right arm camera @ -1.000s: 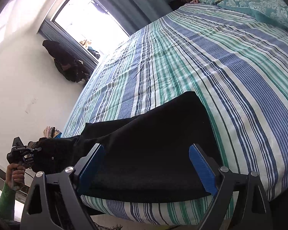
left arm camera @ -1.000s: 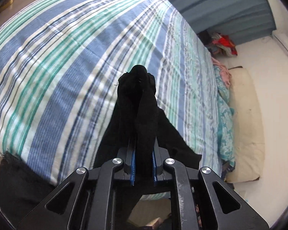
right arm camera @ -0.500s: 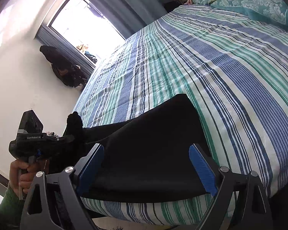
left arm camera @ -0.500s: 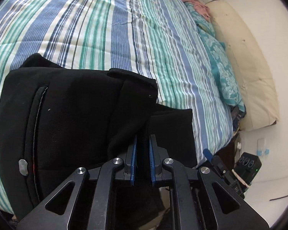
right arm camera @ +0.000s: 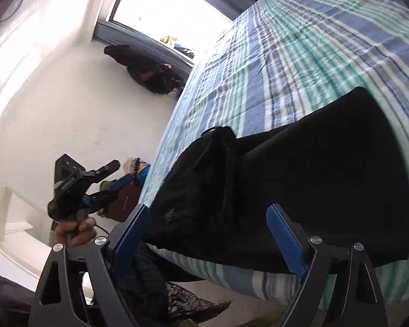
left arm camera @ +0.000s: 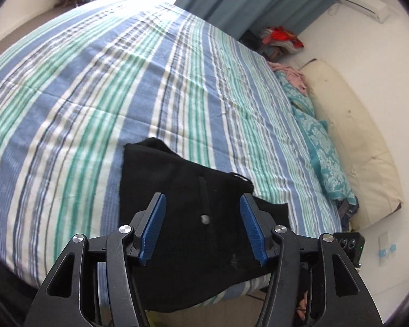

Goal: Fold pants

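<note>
Black pants lie folded in layers at the near edge of a striped bed, a pocket slit with a button facing up. My left gripper is open and empty just above them, nothing between its blue pads. In the right wrist view the pants form a thick folded stack with an upper flap at the left. My right gripper is open and empty in front of the stack at the bed's edge. The left gripper also shows in the right wrist view, open, held off the bed's left side.
Teal patterned pillows and a cream headboard cushion line the right side of the bed. Piled clothes sit by the blue curtain. A dark bag stands under the window. A black device sits beside the bed.
My left gripper carried the pant legs over onto the upper part, let go and opened, then drew back. My right gripper stayed open and swung left and lower along the bed's edge.
</note>
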The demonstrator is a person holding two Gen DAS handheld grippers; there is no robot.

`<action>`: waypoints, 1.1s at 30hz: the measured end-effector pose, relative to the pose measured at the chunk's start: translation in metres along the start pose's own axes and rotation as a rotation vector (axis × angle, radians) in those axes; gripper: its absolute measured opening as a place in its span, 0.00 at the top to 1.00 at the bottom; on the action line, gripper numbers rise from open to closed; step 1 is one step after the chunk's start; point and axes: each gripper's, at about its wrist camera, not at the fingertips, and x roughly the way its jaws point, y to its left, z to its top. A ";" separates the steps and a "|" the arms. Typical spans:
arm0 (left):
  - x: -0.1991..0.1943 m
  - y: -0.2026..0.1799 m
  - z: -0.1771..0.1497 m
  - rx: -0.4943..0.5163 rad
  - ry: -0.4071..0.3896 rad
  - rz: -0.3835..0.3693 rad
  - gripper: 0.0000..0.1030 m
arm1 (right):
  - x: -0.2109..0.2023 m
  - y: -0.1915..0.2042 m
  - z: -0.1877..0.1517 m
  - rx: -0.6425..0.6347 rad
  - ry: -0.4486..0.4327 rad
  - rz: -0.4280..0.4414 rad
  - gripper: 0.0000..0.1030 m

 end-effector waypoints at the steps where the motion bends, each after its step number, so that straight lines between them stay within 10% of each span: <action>1: -0.002 0.015 -0.005 -0.029 -0.019 0.046 0.44 | 0.014 0.005 0.000 0.005 0.049 0.041 0.19; 13: 0.009 0.095 -0.046 -0.166 -0.026 0.198 0.44 | 0.114 0.016 0.009 -0.050 0.481 -0.081 0.41; 17: 0.012 0.090 -0.046 -0.147 -0.021 0.192 0.44 | 0.113 0.004 0.007 -0.011 0.444 -0.141 0.41; 24: 0.014 0.098 -0.049 -0.166 -0.012 0.207 0.44 | 0.110 -0.012 0.003 0.210 0.417 0.169 0.41; 27: 0.017 0.100 -0.049 -0.169 -0.008 0.214 0.44 | 0.117 -0.014 0.002 0.171 0.440 0.050 0.41; 33: 0.016 0.100 -0.051 -0.157 -0.005 0.238 0.44 | 0.118 0.028 0.002 0.005 0.398 -0.019 0.78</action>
